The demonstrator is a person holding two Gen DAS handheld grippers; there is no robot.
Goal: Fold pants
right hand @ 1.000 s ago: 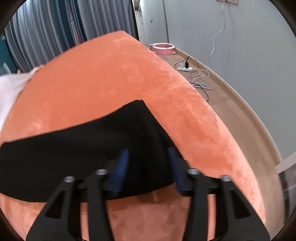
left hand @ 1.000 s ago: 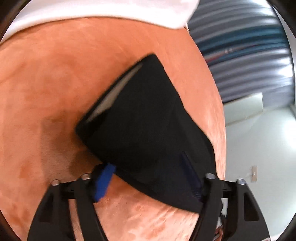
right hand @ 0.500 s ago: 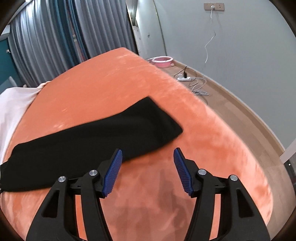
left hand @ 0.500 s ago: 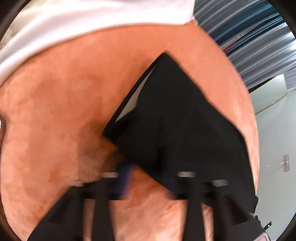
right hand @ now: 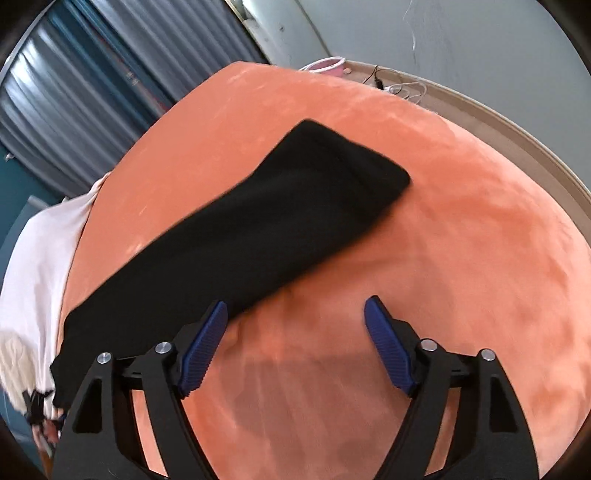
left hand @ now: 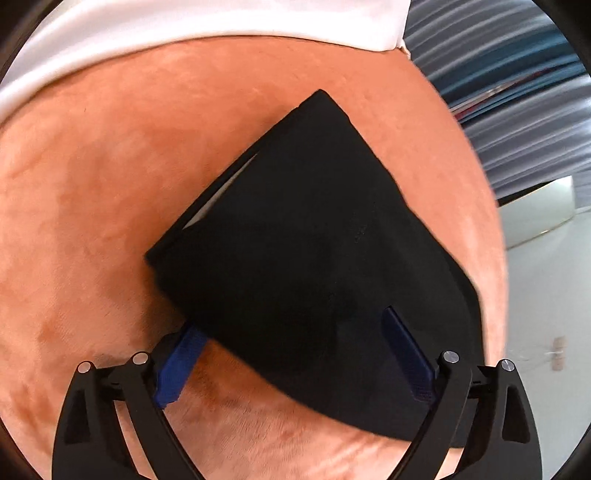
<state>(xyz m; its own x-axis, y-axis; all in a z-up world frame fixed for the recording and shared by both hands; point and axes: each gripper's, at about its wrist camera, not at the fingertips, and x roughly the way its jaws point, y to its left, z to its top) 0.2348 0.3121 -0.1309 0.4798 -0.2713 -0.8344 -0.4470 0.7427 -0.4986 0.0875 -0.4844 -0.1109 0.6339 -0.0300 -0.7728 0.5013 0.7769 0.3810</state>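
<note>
The black pants lie folded into a long strip on the orange plush bed cover. In the left wrist view the waistband end with a pale inner lining faces away, and the near edge lies between the fingers of my left gripper. That gripper is open, its jaws wide apart around the cloth. In the right wrist view the pants stretch diagonally from lower left to upper right. My right gripper is open and empty, hovering over bare cover just right of the strip's near edge.
A white sheet lies along the far edge of the bed, also at the left in the right wrist view. Grey-blue curtains, a pink bowl and cables on the floor lie beyond the bed.
My right gripper let go of the pants end and drew back off the cloth. My left gripper swung away, then came back over the near edge of the pants, open.
</note>
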